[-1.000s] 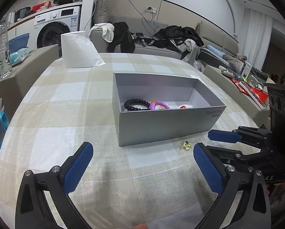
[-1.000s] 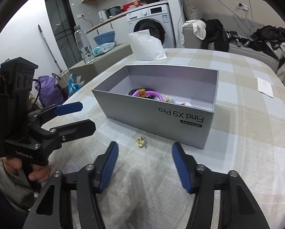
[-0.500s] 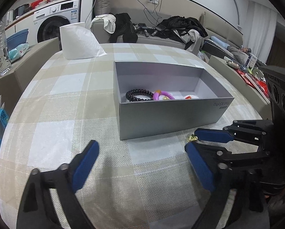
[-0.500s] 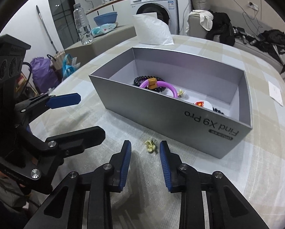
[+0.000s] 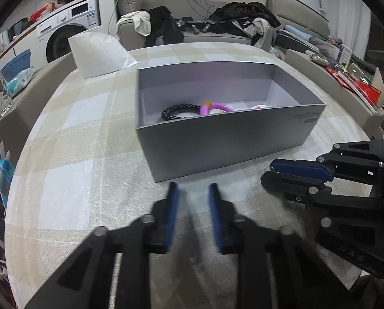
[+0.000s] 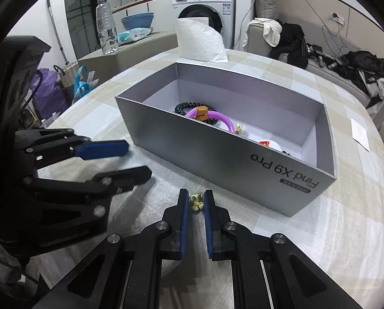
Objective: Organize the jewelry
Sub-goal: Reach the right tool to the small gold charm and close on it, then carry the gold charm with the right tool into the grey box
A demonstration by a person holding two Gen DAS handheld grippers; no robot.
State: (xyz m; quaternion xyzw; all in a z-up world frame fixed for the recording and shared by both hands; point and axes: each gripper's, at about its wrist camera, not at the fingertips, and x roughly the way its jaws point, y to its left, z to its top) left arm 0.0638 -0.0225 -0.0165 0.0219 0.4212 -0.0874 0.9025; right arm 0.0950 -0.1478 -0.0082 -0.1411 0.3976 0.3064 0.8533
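A small yellow flower-shaped piece (image 6: 195,202) lies on the checked tablecloth in front of the grey box (image 6: 217,154). My right gripper (image 6: 195,200) is shut on it, one blue pad on each side. In the left wrist view, the right gripper (image 5: 268,172) hides the piece. My left gripper (image 5: 193,200) hovers just before the box's front wall (image 5: 230,139), shut, with only bare cloth between its pads. It also shows at the left in the right wrist view (image 6: 139,159). The box holds a black bead bracelet (image 6: 189,108), a purple bangle (image 6: 217,118) and a few smaller pieces.
A folded white tissue pile (image 5: 99,51) stands on the table behind the box. A paper slip (image 6: 359,134) lies near the right table edge. A water bottle (image 6: 105,25) stands on a low counter past the table. A couch with clothes is behind.
Both pairs of jaws have closed. The right gripper moved forward onto the yellow flower piece and shut on it. The left gripper shut on nothing.
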